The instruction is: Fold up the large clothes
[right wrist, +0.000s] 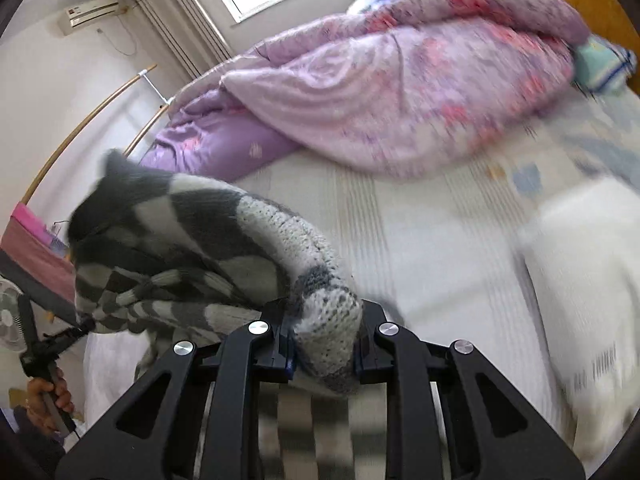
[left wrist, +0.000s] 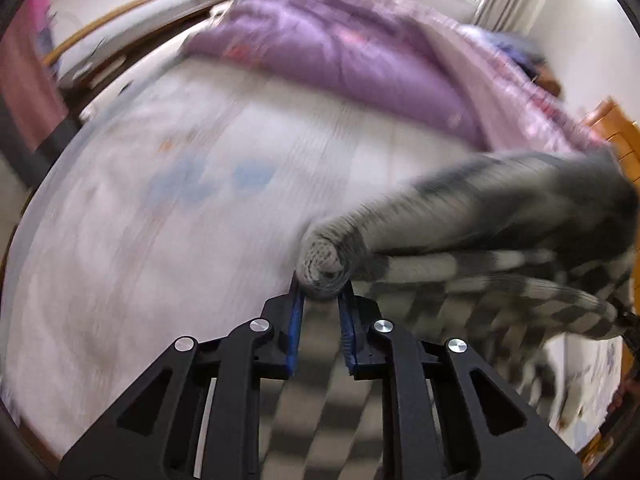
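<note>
A grey-and-white checkered knit sweater point(left wrist: 492, 220) is held up above the bed between both grippers. My left gripper point(left wrist: 322, 292) is shut on a bunched edge of it; the rest stretches right and hangs below. In the right wrist view the sweater point(right wrist: 192, 240) stretches left toward the other gripper point(right wrist: 80, 326), seen at the far left in a hand. My right gripper point(right wrist: 324, 344) is shut on a thick knit fold; striped fabric hangs under the fingers. Both views are motion-blurred.
The bed has a pale patterned sheet point(left wrist: 180, 208) point(right wrist: 420, 248). A bunched purple-pink quilt point(left wrist: 340, 52) point(right wrist: 400, 92) lies at the far side. A white pillow point(right wrist: 580, 280) lies on the right. A wooden headboard point(left wrist: 616, 136), a fan point(right wrist: 10, 316) and a curved wooden rail point(right wrist: 80, 128) border the bed.
</note>
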`<act>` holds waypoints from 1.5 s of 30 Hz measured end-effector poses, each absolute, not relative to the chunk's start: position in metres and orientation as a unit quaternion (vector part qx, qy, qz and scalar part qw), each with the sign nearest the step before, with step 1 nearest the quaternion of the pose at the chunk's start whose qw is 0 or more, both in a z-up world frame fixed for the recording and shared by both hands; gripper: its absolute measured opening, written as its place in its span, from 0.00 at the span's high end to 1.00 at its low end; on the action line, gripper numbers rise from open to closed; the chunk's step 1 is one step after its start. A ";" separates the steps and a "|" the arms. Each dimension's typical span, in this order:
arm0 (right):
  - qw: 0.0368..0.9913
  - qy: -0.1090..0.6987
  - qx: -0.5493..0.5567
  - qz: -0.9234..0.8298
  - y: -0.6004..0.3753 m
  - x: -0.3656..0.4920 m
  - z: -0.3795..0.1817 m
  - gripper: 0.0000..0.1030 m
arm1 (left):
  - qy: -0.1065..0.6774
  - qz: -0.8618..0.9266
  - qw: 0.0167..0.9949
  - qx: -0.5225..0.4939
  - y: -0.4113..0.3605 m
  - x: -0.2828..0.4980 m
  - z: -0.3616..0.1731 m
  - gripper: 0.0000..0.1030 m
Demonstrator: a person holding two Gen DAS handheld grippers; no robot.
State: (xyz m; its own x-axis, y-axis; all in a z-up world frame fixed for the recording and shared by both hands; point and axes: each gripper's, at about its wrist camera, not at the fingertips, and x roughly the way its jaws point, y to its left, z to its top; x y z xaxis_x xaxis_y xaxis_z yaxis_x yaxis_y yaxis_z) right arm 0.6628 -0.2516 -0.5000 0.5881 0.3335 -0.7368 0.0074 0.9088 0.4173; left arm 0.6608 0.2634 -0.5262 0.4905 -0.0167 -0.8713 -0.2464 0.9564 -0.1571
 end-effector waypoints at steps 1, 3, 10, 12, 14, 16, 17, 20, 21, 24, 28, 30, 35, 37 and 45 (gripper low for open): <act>0.865 0.453 0.195 0.091 -0.250 0.649 -0.503 0.80 | 0.517 0.081 0.842 -0.133 0.266 0.643 -0.537 1.00; 0.853 0.482 0.187 0.079 -0.248 0.611 -0.518 0.79 | 0.547 0.105 0.818 -0.144 0.276 0.608 -0.559 1.00; 0.784 0.575 0.232 0.018 -0.252 0.528 -0.590 0.56 | 0.582 0.107 0.774 -0.225 0.279 0.535 -0.607 0.97; 0.770 0.575 0.277 -0.007 -0.261 0.514 -0.597 0.53 | 0.574 0.102 0.774 -0.247 0.279 0.533 -0.610 0.82; 0.762 0.561 0.324 -0.020 -0.270 0.500 -0.596 0.45 | 0.564 0.103 0.774 -0.269 0.282 0.533 -0.610 0.47; 0.752 0.546 0.368 -0.021 -0.277 0.490 -0.595 0.41 | 0.538 0.095 0.785 -0.293 0.287 0.537 -0.608 0.38; 0.742 0.531 0.408 -0.022 -0.281 0.486 -0.596 0.40 | 0.529 0.090 0.785 -0.309 0.290 0.543 -0.607 0.34; 0.720 0.479 0.501 -0.028 -0.286 0.481 -0.598 0.36 | 0.504 0.080 0.782 -0.359 0.295 0.563 -0.608 0.24; 0.715 0.463 0.523 -0.030 -0.284 0.484 -0.600 0.36 | 0.499 0.074 0.781 -0.368 0.295 0.573 -0.611 0.23; 0.702 0.431 0.566 -0.027 -0.271 0.493 -0.605 0.36 | 0.509 0.056 0.776 -0.368 0.289 0.603 -0.621 0.23; 0.705 0.398 0.587 -0.025 -0.255 0.505 -0.611 0.35 | 0.527 0.048 0.772 -0.352 0.286 0.630 -0.628 0.23; 0.698 0.396 0.595 -0.039 -0.252 0.515 -0.621 0.34 | 0.551 0.052 0.762 -0.335 0.286 0.644 -0.639 0.25; 0.718 0.420 0.553 -0.046 -0.243 0.533 -0.621 0.76 | 0.571 0.053 0.764 -0.296 0.281 0.649 -0.640 0.82; 0.732 0.439 0.520 -0.046 -0.243 0.537 -0.613 0.85 | 0.565 0.037 0.767 -0.301 0.281 0.641 -0.628 0.84; 0.774 0.485 0.408 0.018 -0.274 0.512 -0.556 0.87 | 0.576 -0.007 0.757 -0.309 0.300 0.555 -0.580 0.84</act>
